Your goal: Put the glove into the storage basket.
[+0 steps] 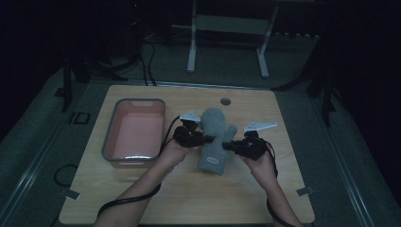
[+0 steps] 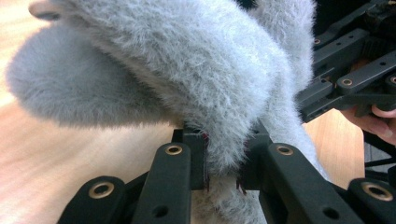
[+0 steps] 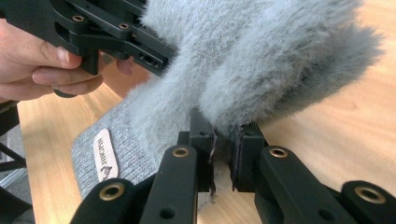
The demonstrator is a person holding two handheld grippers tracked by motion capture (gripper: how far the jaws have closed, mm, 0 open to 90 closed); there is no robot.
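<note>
Both claws have a grip on the grey mitten (image 1: 215,142): the left claw (image 1: 208,139) is clamped on one edge, the right claw (image 1: 228,145) on the other. It seems lifted, cuff dangling over the worktop (image 1: 189,203), though the dim picture leaves doubt. Placing remains, likely in the tray (image 1: 135,163) just left; open room lies all round.

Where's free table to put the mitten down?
Free: bare wood right of the right gripper out to the table edge, the near strip between the forearms, and the far strip by the round hole. Crowded: between bin and mitten, by the left gripper.
</note>
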